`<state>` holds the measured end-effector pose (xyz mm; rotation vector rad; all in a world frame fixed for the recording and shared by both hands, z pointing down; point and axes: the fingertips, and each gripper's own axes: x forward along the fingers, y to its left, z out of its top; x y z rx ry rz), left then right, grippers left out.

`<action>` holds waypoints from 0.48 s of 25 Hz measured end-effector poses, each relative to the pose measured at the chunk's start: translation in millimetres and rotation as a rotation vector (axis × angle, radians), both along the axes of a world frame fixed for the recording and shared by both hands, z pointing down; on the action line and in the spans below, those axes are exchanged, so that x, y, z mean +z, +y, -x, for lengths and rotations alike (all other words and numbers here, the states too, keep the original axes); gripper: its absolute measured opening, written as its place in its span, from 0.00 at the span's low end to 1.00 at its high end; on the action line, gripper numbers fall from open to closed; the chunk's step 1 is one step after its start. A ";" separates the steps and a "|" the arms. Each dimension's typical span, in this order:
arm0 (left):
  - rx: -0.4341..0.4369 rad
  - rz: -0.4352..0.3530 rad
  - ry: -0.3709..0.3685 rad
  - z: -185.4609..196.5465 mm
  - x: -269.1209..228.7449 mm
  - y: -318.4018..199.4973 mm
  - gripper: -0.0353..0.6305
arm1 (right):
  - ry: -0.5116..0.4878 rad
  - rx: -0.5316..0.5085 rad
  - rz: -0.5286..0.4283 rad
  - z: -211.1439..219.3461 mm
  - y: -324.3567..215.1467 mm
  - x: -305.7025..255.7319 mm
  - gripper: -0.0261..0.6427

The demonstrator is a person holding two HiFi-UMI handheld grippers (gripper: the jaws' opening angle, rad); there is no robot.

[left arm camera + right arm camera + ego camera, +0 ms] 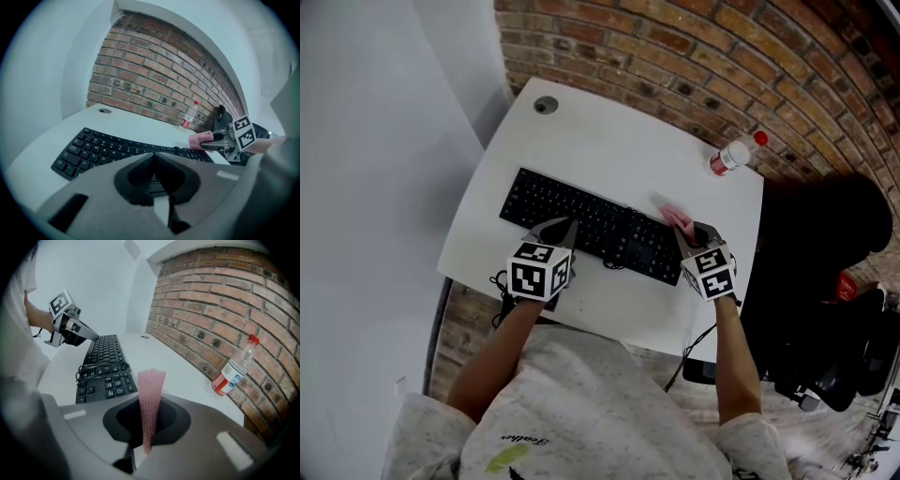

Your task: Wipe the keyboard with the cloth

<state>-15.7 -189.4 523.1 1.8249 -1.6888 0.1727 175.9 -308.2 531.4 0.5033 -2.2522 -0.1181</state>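
A black keyboard (581, 221) (101, 147) (104, 352) lies across the white desk (609, 150). My right gripper (682, 228) (149, 401) is shut on a folded pink cloth (674, 217) (151, 385) that stands upright between its jaws. It hovers at the keyboard's right end. The left gripper view shows that gripper (216, 141) and the cloth (200, 139) from the side. My left gripper (561, 228) (153, 157) is shut with nothing in it, by the keyboard's front edge near its middle. The right gripper view shows it (89, 335) at the left.
A clear water bottle with a red cap (733, 155) (188, 118) (233, 367) stands at the desk's back right by the brick wall. The keyboard's black cable (101, 369) lies coiled on its right end. A cable grommet (546, 105) sits at the back left. Dark chairs (825, 281) stand to the right.
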 end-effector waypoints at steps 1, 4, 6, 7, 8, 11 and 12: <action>-0.003 -0.001 0.002 3.5 -0.2 0.8 0.05 | -0.008 0.003 0.012 4.8 1.0 0.7 0.08; -0.008 -0.006 0.008 12.9 -1.0 2.5 0.05 | -0.019 0.011 0.035 17.0 3.3 2.4 0.08; -0.012 -0.010 0.011 19.1 -1.8 3.0 0.05 | -0.022 0.012 0.044 25.3 5.3 2.4 0.08; -0.013 -0.012 0.013 22.0 -2.4 2.9 0.05 | -0.024 0.012 0.049 29.3 6.3 2.1 0.08; -0.014 -0.014 0.016 24.6 -3.0 2.7 0.05 | -0.027 0.011 0.055 33.4 7.3 1.4 0.08; -0.016 -0.018 0.023 31.8 -4.6 1.6 0.05 | -0.035 0.004 0.072 45.6 9.5 -0.7 0.08; -0.016 -0.019 0.024 34.0 -5.0 1.5 0.05 | -0.040 0.003 0.081 49.7 10.4 -1.4 0.08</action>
